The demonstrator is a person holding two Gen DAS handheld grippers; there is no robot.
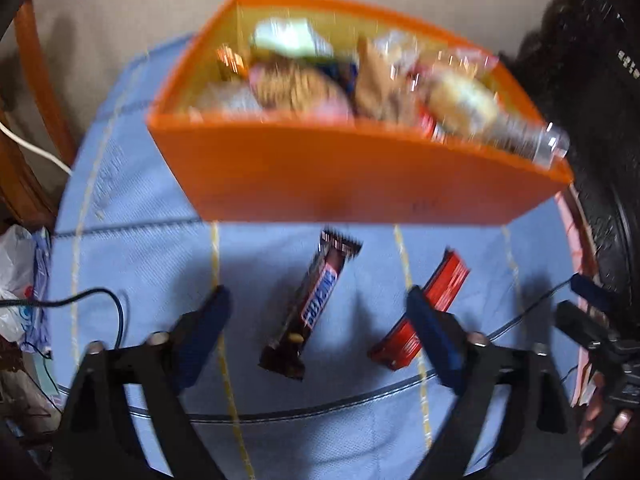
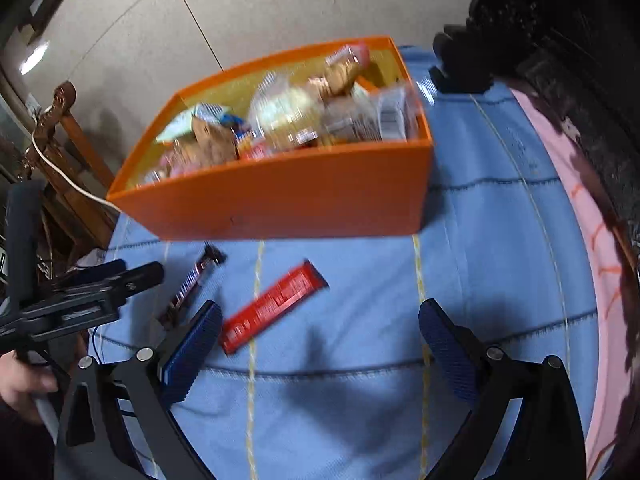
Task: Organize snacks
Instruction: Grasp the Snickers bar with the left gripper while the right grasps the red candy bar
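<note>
An orange box [image 1: 360, 176] filled with wrapped snacks stands on a blue cloth [image 1: 140, 208]. In front of it lie a brown Snickers bar [image 1: 308, 320] and, to its right, a red wrapped bar [image 1: 448, 284]. My left gripper [image 1: 318, 304] hangs open just above the cloth, with the Snickers bar lying between its blue fingers, untouched. The right finger covers part of the red bar. In the right wrist view, my right gripper [image 2: 320, 312] is open over bare cloth. The red bar [image 2: 272, 308] lies by its left finger, and the Snickers bar [image 2: 192, 284] and box [image 2: 288, 196] lie beyond.
A clear wrapper [image 1: 548, 144] sticks out over the box's right corner. A black cable [image 1: 92, 294] and plastic bags [image 1: 16, 280] lie at the left. Wooden furniture [image 2: 60, 120] with a white cord stands at the back left. Dark carved furniture [image 2: 580, 80] and a pink cloth edge [image 2: 592, 240] border the right.
</note>
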